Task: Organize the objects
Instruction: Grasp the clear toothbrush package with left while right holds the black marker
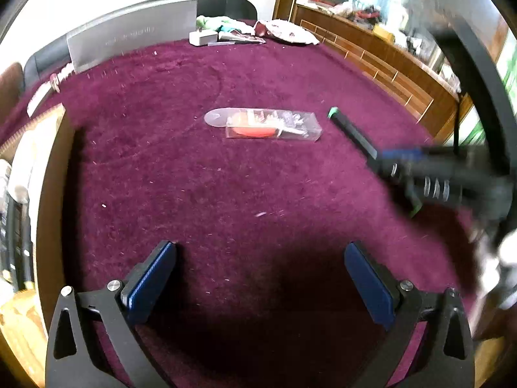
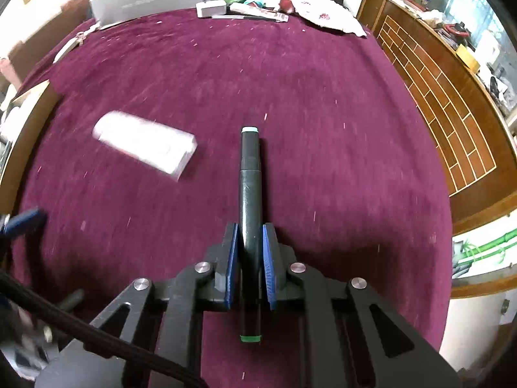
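A black marker (image 2: 250, 174) with green end caps is clamped between the blue pads of my right gripper (image 2: 250, 229), pointing forward over the purple tablecloth (image 2: 323, 129). From the left wrist view the same marker (image 1: 350, 132) sticks out of the blurred right gripper (image 1: 384, 158) at the right side. A clear plastic packet (image 1: 265, 123) with an orange item and white parts lies flat mid-table; it shows blurred and white as the packet (image 2: 145, 145) in the right wrist view. My left gripper (image 1: 258, 255) hovers open over bare cloth, nothing between its fingers.
A wooden box (image 1: 38, 168) holding several items stands at the left table edge. A grey carton (image 1: 132, 37), a small white box (image 1: 203, 37), cloths and packets (image 1: 284, 30) line the far edge. A wooden cabinet (image 1: 387, 64) runs along the right.
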Demonstrator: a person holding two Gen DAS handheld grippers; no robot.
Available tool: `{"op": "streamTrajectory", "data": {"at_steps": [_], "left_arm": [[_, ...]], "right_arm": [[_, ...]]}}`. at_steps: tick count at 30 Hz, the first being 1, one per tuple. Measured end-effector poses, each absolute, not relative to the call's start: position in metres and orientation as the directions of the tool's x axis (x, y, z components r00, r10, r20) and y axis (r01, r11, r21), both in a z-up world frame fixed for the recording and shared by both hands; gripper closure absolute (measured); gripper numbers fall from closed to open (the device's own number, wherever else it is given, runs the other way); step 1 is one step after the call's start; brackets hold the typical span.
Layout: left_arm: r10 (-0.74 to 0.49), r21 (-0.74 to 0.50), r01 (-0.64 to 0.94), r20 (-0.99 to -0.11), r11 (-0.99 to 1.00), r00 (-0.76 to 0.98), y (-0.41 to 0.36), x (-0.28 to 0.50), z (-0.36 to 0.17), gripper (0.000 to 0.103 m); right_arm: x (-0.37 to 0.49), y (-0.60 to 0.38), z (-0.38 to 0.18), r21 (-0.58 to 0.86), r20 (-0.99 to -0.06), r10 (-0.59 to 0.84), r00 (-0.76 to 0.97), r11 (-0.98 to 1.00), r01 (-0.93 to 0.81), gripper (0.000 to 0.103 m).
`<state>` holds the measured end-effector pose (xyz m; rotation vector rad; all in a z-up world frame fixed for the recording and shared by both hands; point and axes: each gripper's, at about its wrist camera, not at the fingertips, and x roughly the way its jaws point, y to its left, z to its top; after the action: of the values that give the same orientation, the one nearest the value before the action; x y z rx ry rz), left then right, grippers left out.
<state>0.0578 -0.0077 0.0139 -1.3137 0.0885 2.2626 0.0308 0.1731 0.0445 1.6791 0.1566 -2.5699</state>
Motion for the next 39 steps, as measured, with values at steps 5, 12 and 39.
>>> {"op": "streamTrajectory", "data": {"at_steps": [5,12,39], "left_arm": [[0.448,-0.244,-0.435,-0.763,-0.867,-0.466,-0.023,0.038,0.049,0.003],[0.409,-0.058,-0.540,-0.721,-0.840,-0.559,-0.008,-0.002,0.067,0.003],[0.297,0.036,-0.773,-0.911,-0.633,-0.286,0.085,-0.004,0.015,0.074]], "right_arm": [[0.044,0.187,0.041,0.114,-0.878,-0.164,-0.450,-0.984,0.136,0.044],[0.046,0.222,0.034,0.397,-0.727,-0.378,-0.574,-0.912,0.099,0.041],[0.040,0.263,0.021,0.692,-0.559,-0.584,-0.589,-0.720,0.057,0.039]]}}
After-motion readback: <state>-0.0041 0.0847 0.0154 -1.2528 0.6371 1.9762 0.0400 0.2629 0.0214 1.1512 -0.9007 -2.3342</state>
